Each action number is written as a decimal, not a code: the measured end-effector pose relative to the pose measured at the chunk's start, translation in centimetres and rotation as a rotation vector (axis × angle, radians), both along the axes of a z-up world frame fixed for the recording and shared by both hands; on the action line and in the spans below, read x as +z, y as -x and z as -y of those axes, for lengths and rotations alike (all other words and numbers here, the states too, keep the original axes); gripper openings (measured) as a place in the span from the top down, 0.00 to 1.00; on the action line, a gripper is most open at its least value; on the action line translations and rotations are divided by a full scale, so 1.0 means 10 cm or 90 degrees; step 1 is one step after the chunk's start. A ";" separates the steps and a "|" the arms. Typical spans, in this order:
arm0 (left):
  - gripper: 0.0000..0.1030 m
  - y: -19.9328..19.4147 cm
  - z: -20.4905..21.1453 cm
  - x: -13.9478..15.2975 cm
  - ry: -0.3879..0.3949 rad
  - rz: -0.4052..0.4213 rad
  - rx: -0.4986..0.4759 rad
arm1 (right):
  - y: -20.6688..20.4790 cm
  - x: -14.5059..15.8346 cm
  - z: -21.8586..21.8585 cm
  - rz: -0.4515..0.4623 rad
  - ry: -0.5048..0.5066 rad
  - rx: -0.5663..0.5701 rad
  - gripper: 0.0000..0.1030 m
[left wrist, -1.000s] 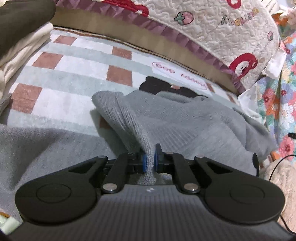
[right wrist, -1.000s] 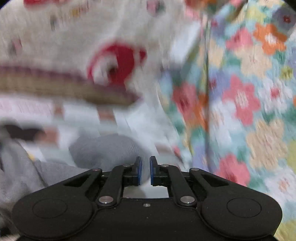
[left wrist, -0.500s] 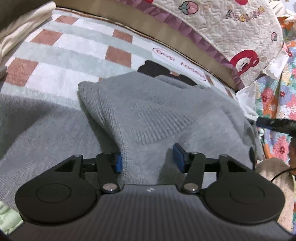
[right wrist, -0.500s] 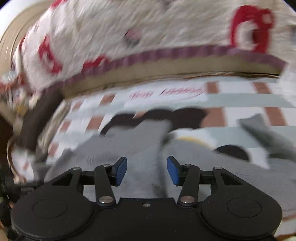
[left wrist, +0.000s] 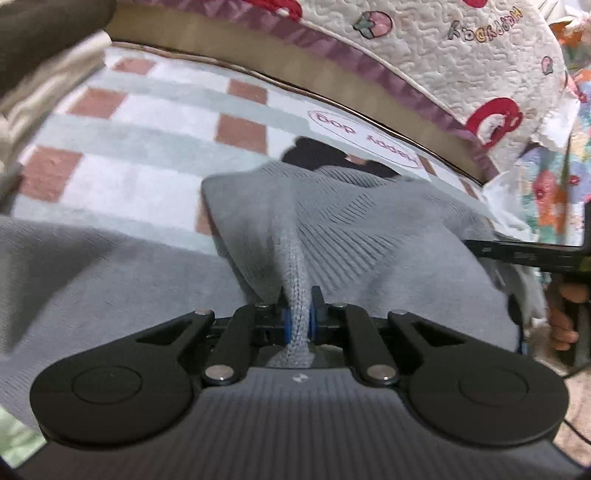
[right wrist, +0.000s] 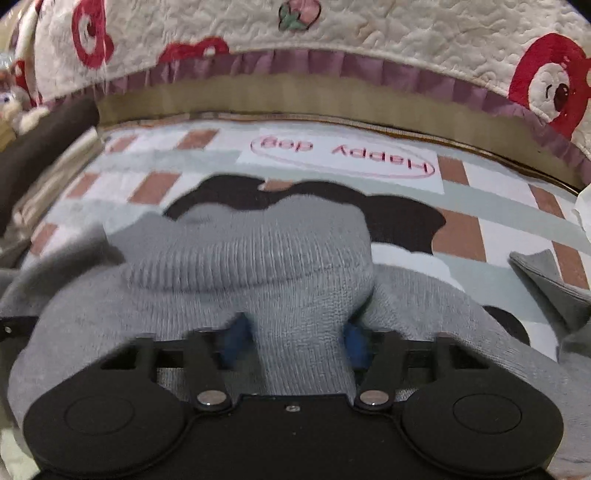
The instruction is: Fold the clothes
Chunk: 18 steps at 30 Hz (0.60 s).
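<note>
Checked rug (left wrist: 155,110) w/ brown squares covers the floor under a grey knit sweater (left wrist: 369,236), which lies spread across the near part of it. Left gripper (left wrist: 298,320) is clamped tight on a thin ridge of the sweater's knit, blue pads touching fabric on both sides. Right gripper (right wrist: 293,338) is closing, jaws apart w/ a thick bunch of the sweater btwn them; blurred, can't tell if pads press yet. Farther out, a black dog print (right wrist: 399,218) & "Happy dog" label (right wrist: 343,155) show on the rug. Beyond that, a quilted cream cover (right wrist: 369,33) w/ red bears & purple frill.
</note>
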State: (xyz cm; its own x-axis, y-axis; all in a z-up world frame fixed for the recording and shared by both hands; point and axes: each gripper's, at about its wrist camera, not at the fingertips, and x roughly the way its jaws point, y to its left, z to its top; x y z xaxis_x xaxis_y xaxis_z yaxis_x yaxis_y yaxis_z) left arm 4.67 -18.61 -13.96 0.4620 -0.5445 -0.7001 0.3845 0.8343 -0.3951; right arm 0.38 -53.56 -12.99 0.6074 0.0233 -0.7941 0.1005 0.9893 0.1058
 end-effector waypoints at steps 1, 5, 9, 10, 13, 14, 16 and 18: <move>0.94 0.03 0.01 0.03 -0.006 0.015 -0.003 | 0.04 0.06 0.00 0.026 -0.005 0.008 0.91; 0.94 0.07 0.11 0.26 -0.095 0.068 -0.027 | 0.31 0.41 -0.11 0.147 0.042 0.013 0.91; 0.94 -0.16 0.04 0.75 -0.101 0.123 -0.027 | 0.35 0.67 -0.09 0.203 0.057 0.002 0.91; 0.94 -0.29 0.03 0.89 -0.095 0.135 -0.026 | 0.28 0.74 -0.07 0.213 0.058 0.006 0.91; 0.94 -0.70 0.06 1.31 -0.101 0.180 -0.025 | 0.00 1.05 0.02 0.258 0.069 0.007 0.92; 0.94 -0.87 0.10 1.46 -0.111 0.204 -0.026 | -0.12 1.20 0.05 0.279 0.077 0.003 0.92; 0.93 -1.18 0.26 1.74 -0.141 0.277 -0.024 | -0.40 1.52 0.13 0.323 0.077 -0.016 0.92; 0.84 -1.49 0.39 1.92 -0.116 0.326 0.004 | -0.71 1.74 0.20 0.366 0.093 -0.051 0.91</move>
